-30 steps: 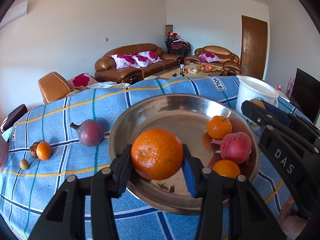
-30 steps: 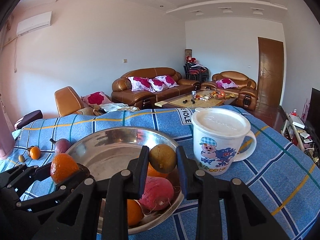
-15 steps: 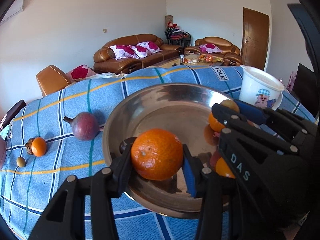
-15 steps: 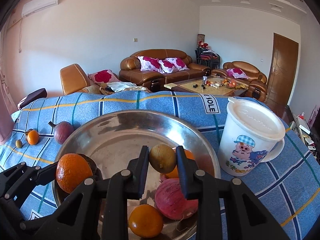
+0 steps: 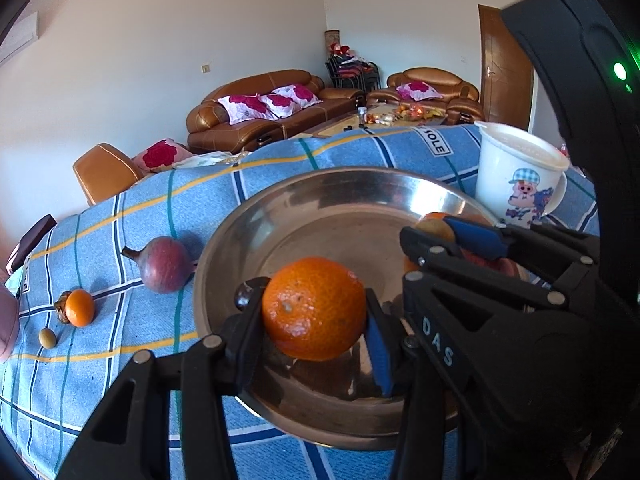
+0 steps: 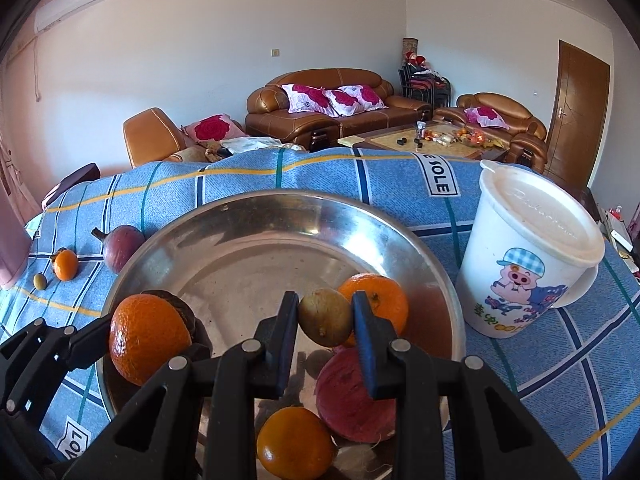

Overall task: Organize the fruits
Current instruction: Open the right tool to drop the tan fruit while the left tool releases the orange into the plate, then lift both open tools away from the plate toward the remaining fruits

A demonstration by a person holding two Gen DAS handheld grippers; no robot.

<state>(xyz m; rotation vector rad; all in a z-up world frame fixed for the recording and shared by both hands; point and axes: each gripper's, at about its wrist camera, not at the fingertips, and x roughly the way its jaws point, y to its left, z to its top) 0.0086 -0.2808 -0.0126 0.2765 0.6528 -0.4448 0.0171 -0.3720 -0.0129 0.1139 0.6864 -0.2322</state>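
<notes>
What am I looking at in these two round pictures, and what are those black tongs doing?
There is no robot here: a person holds a pair of black tongs in each hand, each carrying a wide-angle camera looking along its fingers. The left camera shows the left tongs clamped on an orange, with the right tongs reaching in beside them. The right camera shows the right tongs clamped on a small brownish-green fruit. Both hang over a steel bowl holding two oranges and a red fruit. On the blue checked cloth lie a purple fruit, a small orange fruit, a tiny greenish fruit and a lidded cartoon mug.
</notes>
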